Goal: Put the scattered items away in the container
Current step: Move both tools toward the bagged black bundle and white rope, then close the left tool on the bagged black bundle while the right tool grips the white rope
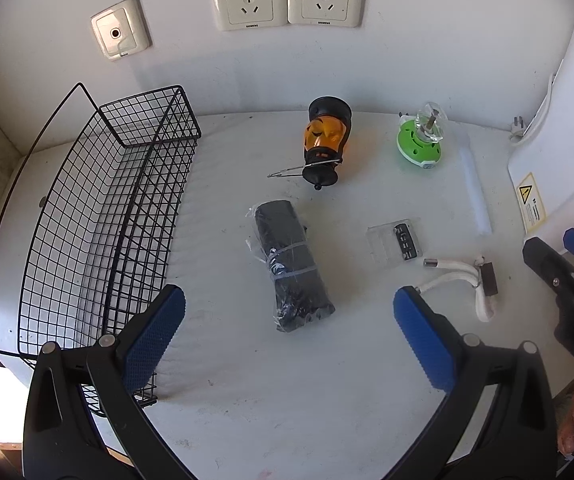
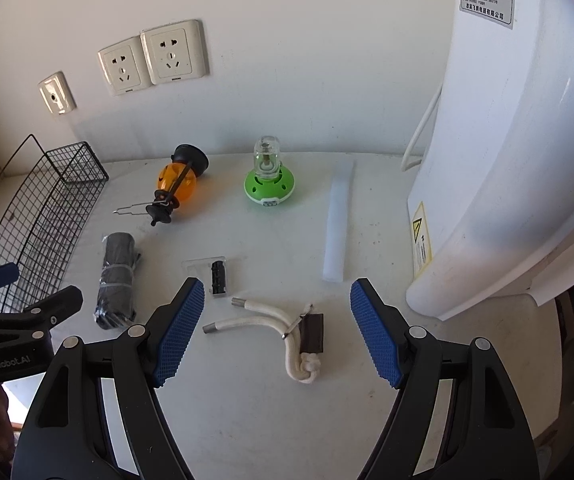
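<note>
- The left gripper (image 1: 289, 332) hangs over the white table (image 1: 287, 380) with its blue pads spread wide and nothing between them.
- Straight ahead of it, lying between the lines of its two fingers, is the black wrapped bundle (image 1: 289, 266), flat on the table and slanting away to the left.
- Off its left finger stands the black wire basket (image 1: 99, 216), with nothing showing inside it; the near corner of the basket sits just behind that finger.
- Farther ahead lie the orange lantern (image 1: 324, 144) on its side and, to the right of it, the green lamp (image 1: 421, 142) with its clear dome.
- The right gripper (image 2: 277, 330) is likewise wide open and holds nothing.
- Just ahead of it, between its fingers, rests the white cord with a brown block (image 2: 287, 328); its knotted end lies nearest the claw.
- The small clear packet (image 2: 213, 276) lies beyond the tip of the right gripper's left finger, and the white foam strip (image 2: 337, 224) runs away ahead of its right finger.
- Both claws are held level with each other, side by side, pointing down at the table and toward the wall sockets (image 2: 155, 62).
- A white appliance (image 2: 507, 160) stands to the right of the right claw.
</note>
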